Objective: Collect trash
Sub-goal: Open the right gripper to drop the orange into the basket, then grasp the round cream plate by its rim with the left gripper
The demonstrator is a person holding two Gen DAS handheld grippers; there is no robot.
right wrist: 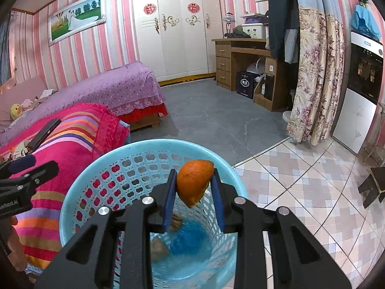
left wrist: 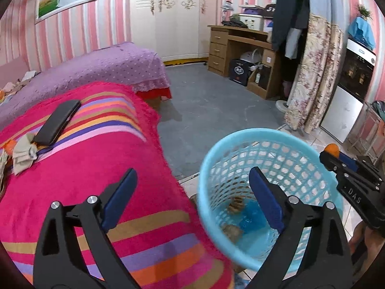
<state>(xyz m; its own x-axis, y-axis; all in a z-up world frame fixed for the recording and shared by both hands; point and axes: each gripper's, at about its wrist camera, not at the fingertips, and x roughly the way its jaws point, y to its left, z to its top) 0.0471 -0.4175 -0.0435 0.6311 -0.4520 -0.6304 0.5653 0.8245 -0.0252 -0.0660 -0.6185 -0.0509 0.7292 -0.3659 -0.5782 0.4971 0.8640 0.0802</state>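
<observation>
A light blue mesh trash basket (left wrist: 240,144) stands on the floor beside the bed; it also shows in the right wrist view (right wrist: 101,163). Brown scraps (right wrist: 158,245) and blue plastic (right wrist: 190,238) lie in its bottom. My right gripper (right wrist: 193,180) is shut on an orange peel (right wrist: 195,183) and holds it above the basket's opening; it shows at the right edge of the left wrist view (left wrist: 336,159). My left gripper (left wrist: 192,183) is open and empty, over the bed's edge and the basket rim. Crumpled beige paper (left wrist: 22,154) lies on the striped blanket.
A black phone (left wrist: 57,122) lies on the pink striped blanket (left wrist: 84,168). A purple bed (left wrist: 96,65), a wooden desk (left wrist: 240,48), floral curtains (left wrist: 312,72) and a fridge (right wrist: 361,84) stand around the grey floor. A dark stool (right wrist: 373,185) stands on the tiles.
</observation>
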